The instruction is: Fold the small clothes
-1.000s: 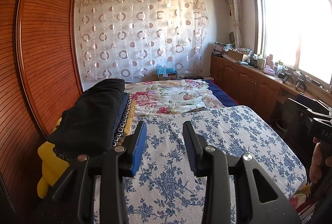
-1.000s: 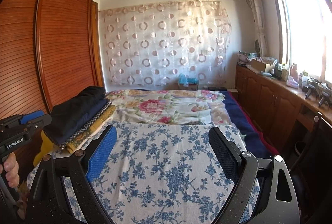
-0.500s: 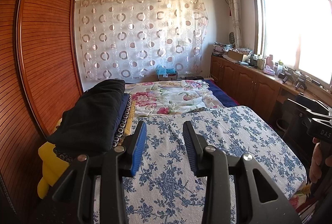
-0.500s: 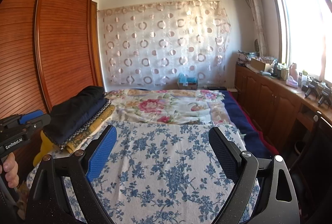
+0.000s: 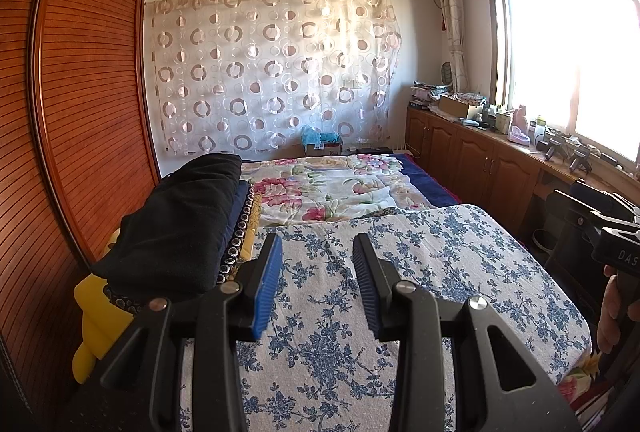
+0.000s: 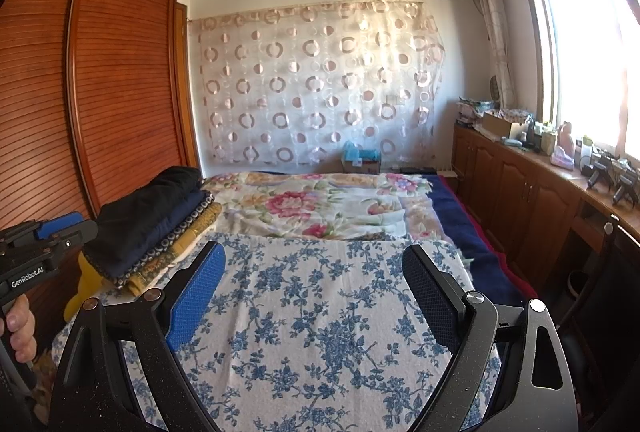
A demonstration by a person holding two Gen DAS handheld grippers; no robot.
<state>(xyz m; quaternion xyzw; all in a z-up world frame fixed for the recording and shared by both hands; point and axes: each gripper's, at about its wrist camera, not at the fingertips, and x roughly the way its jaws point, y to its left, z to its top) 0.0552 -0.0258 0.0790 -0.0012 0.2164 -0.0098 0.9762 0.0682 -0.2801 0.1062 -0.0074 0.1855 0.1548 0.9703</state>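
Observation:
A stack of folded clothes (image 5: pixel 180 228) lies on the bed's left side, a black piece on top, then navy, patterned and yellow layers; it also shows in the right wrist view as the stack (image 6: pixel 148 228). My left gripper (image 5: pixel 318 244) hovers over the blue-flowered sheet (image 5: pixel 420 264), jaws partly open with nothing between them. My right gripper (image 6: pixel 314 260) stands wide open above the same sheet (image 6: pixel 312 312), empty. Each gripper's body and the hand holding it show at the edge of the other's view.
A wooden slatted wardrobe (image 5: pixel 80 111) runs along the left of the bed. A floral quilt (image 5: pixel 320 187) covers the far half. Wooden cabinets (image 5: pixel 480 167) with clutter line the right wall under the window. A small box (image 5: pixel 322 145) sits at the bed's head.

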